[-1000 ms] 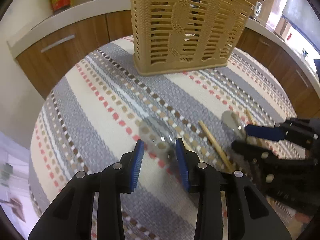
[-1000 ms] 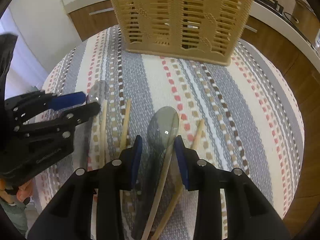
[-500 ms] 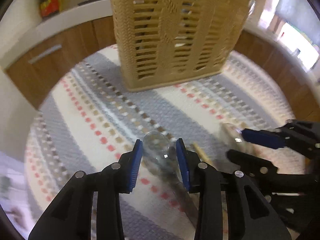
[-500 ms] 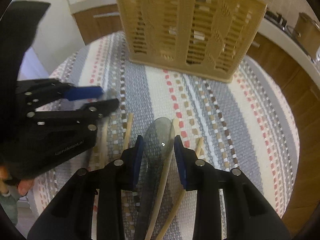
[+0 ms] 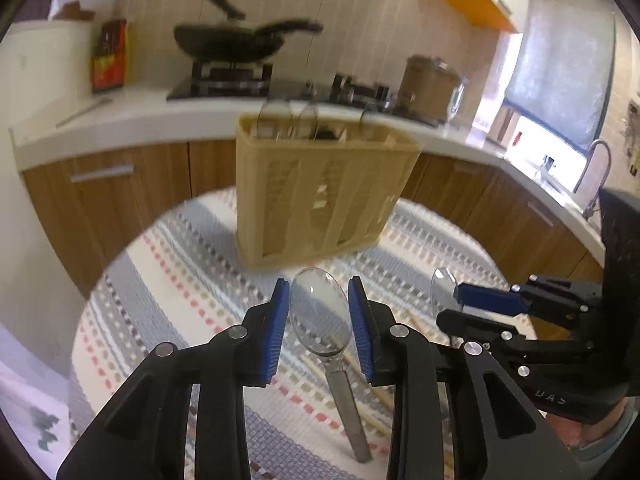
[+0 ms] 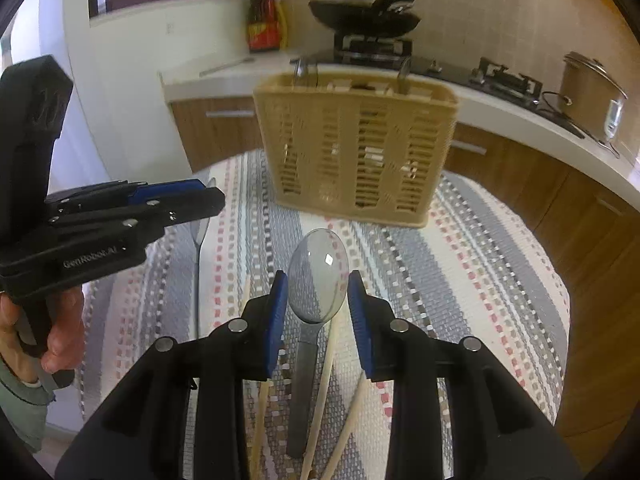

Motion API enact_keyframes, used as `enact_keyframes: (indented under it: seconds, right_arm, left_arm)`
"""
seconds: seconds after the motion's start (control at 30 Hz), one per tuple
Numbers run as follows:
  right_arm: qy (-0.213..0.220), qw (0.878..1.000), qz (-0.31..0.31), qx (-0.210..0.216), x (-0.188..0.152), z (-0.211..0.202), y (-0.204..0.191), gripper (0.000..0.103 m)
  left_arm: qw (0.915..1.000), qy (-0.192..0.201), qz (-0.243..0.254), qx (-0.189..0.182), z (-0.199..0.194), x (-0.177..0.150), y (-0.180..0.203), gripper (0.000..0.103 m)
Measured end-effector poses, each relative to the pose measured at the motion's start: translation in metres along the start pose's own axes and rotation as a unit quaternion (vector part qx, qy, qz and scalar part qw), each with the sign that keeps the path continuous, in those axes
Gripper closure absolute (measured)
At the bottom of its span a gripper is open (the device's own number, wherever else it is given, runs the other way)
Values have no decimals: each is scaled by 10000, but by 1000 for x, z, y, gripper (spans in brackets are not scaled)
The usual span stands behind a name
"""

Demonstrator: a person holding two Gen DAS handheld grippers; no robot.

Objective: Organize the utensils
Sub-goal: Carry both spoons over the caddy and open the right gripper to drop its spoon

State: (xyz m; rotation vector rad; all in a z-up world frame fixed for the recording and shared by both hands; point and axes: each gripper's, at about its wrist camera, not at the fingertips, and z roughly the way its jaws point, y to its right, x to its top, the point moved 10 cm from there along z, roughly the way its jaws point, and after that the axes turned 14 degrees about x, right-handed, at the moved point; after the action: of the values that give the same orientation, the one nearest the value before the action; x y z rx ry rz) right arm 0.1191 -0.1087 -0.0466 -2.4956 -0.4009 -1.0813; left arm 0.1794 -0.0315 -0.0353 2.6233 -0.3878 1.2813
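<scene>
Left wrist view: left gripper [image 5: 319,312] closing, pinching a spoon [image 5: 321,314] above the striped cloth [image 5: 168,280]. Right gripper [image 6: 317,298] pinching another spoon [image 6: 318,280]. Next, probably: drop both into far basket [image 6: 356,148].

Daylight enters from a window [image 5: 560,80] at two o'clock in the left wrist view, blown out to white glare near the sink. That view is motion-blurred: the basket [image 5: 320,192] and the pan [image 5: 232,42] at eleven o'clock smear. The right wrist view is sharper and evenly bright. Both bend straight lines and darken to black at their round edges.
</scene>
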Motion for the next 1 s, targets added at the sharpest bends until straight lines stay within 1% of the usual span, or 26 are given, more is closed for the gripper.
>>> enact_keyframes:
  seconds: [0.07,0.1,0.13,0.17,0.23,0.33,0.43,0.57,0.87,1.0]
  right_arm:
    - [172,9999,2,1,2,-14,-3,76]
    - [229,9997,-8,-22,3,-17,-3,76]
    - [315,9995,-27,-25,6,-22,-5,76]
    - [404,9992,-40,2,10,-27,-6,76]
    - [532,9986,-79,-5,15,-37,-9,76]
    - [621,9981,-58,11,21,-45,-9,76]
    - [729,9973,14,17,22,-50,-5,77]
    - [847,9964,23,7,28,-59,-2,77]
    - [1229,9923,-149,-62,64,-84,-6,78]
    - [1379,9898,-340,-125,91,-93,-13,78]
  left_arm:
    - [9998,178,-15,-53,-11,7,2,77]
    - [9996,259,-18,-67,-17,9,3,81]
    - [9994,328,-2,-88,-20,11,7,101]
    - [9993,366,-2,-99,-24,14,10,102]
    - [9989,451,-45,-150,-30,20,12,103]
    - [9989,445,3,-152,-27,20,15,103]
    - [9990,381,-96,-230,-21,17,13,103]
    - [9984,448,-221,-252,-23,20,6,103]
    - [9947,1021,-143,-32,-51,58,3,103]
    - [9910,1337,-91,75,-67,90,0,103]
